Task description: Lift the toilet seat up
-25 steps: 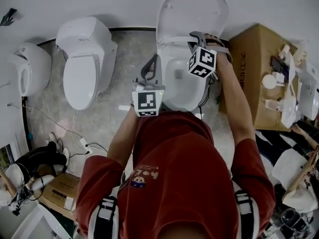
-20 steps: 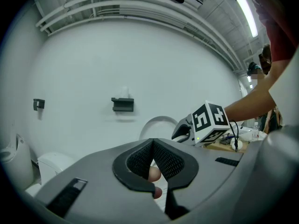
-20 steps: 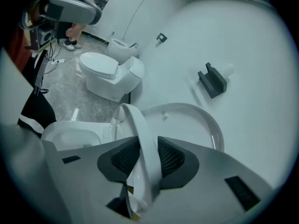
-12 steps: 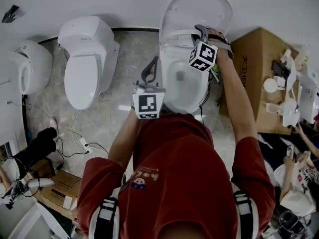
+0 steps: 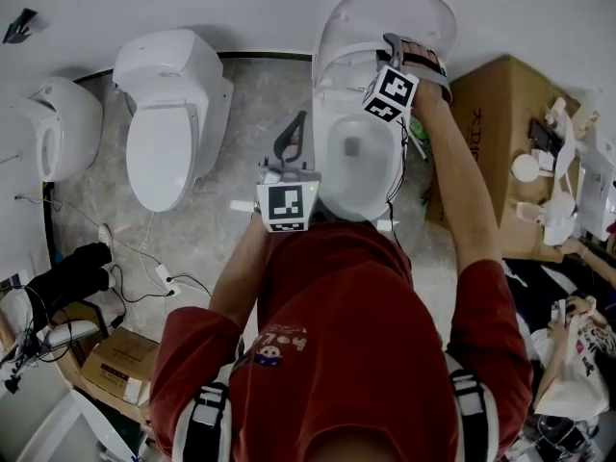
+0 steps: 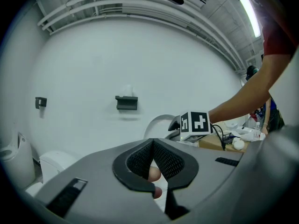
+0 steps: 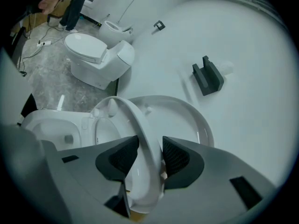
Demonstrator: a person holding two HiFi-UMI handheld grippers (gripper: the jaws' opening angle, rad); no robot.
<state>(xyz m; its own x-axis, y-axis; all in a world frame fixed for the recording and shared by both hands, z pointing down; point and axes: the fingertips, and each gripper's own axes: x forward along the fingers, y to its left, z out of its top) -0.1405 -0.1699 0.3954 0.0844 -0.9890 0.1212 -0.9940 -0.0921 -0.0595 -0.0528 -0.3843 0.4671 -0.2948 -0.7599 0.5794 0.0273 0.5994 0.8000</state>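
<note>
Three white fixtures along the wall edge of the speckled floor (image 5: 241,114): the open toilet (image 5: 325,166) under the hands, a second toilet (image 5: 173,123) with its lid down beside it, and a rounder third fixture (image 5: 63,128) near the floor's left edge. Two cardboard boxes: a large box (image 5: 491,133) just beside the open toilet toward the floor's right edge, a small box (image 5: 115,369) near the lower left corner. Two dark brackets on the wall, a larger bracket (image 6: 126,102) and a smaller bracket (image 6: 40,101).

Two grippers, one per hand, each with one marker cube. Right gripper (image 7: 149,144): reaches over the bowl, jaws opening, and straddles the rim of the single toilet seat (image 7: 145,151), pads close on either side and not clearly pressing. Seat raised, nearly upright, just in front of the raised lid (image 7: 187,120) at the back of the bowl. Left gripper (image 6: 152,141): hangs level off the bowl's left side, jaws pressed together at the tips, nothing between them, only fingers (image 6: 154,174) showing behind the pads.
</note>
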